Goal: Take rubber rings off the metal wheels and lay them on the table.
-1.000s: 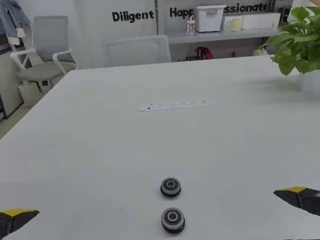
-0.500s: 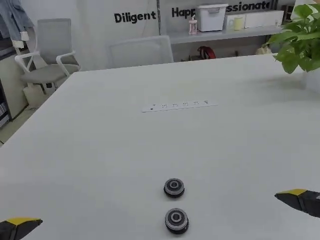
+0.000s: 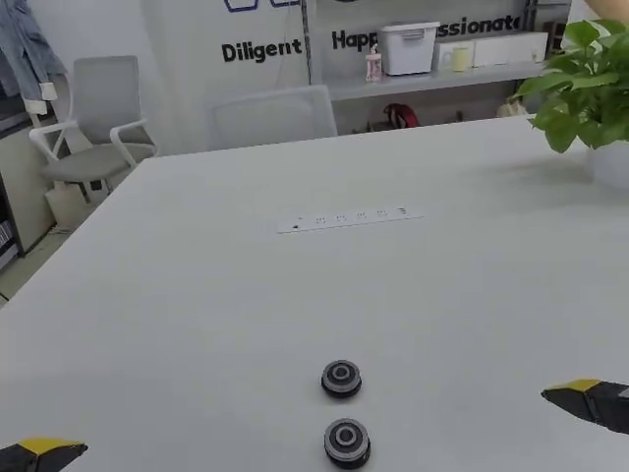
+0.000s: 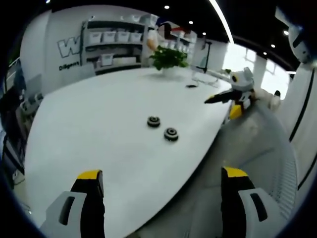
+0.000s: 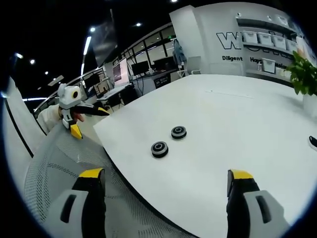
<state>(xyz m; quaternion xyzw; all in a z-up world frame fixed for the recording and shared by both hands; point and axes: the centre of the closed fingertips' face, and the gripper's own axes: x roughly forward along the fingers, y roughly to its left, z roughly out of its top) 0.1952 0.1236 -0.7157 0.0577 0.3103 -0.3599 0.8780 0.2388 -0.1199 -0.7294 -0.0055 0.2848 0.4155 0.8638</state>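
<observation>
Head view: two metal wheels (image 3: 341, 380) lie between left claw (image 4: 161, 179) and right claw (image 5: 163, 179), both spread wide.

near wheel (image 3: 347, 442) before far wheel (image 3: 341, 380), on table (image 3: 197, 295)

I'm looking into an office, its meeting area by the look of it. The long white worktop (image 3: 197, 295) has a socket strip (image 3: 349, 218) set flush into its middle. A grey office chair with armrests (image 3: 93, 123) stands off its far left corner, and a second chair (image 3: 270, 116) is drawn up at the far edge. Black wall lettering (image 3: 260, 49) reads "Diligent". A shelf (image 3: 432, 77) below carries a white storage box (image 3: 410, 47). A potted plant (image 3: 580, 84) sits on the worktop's right side. In the right gripper view I see desks with monitors (image 5: 148, 66) under strip lights (image 5: 89, 45).
</observation>
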